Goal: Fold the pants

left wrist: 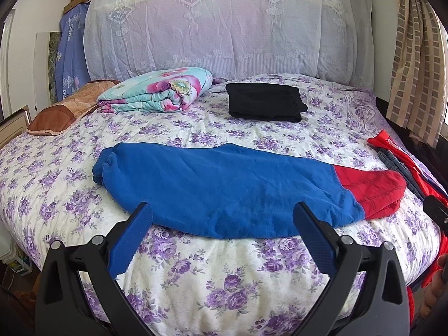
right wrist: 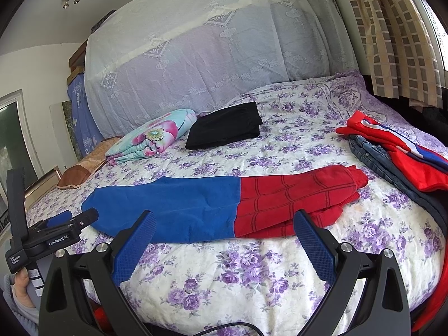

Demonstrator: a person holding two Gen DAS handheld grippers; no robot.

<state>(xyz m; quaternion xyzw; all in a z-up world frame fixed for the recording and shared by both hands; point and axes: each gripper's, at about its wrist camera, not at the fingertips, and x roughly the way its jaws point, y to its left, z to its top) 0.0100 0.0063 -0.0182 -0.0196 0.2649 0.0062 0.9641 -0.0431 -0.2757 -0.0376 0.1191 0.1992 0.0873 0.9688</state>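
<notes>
Blue pants with red lower legs (left wrist: 224, 187) lie flat across the bed, folded lengthwise, waist at the left and red cuffs at the right; they also show in the right wrist view (right wrist: 212, 210). My left gripper (left wrist: 224, 210) is open and empty, its fingertips over the near edge of the blue part. My right gripper (right wrist: 225, 218) is open and empty, just short of the near edge where blue meets red. The left gripper also shows at the left of the right wrist view (right wrist: 70, 221).
A folded black garment (left wrist: 264, 102) and a folded floral quilt (left wrist: 156, 89) lie near the headboard, with a brown pillow (left wrist: 64, 109) at the left. A pile of red clothing and jeans (right wrist: 397, 151) lies at the bed's right edge. The floral bedsheet (left wrist: 224, 274) covers the bed.
</notes>
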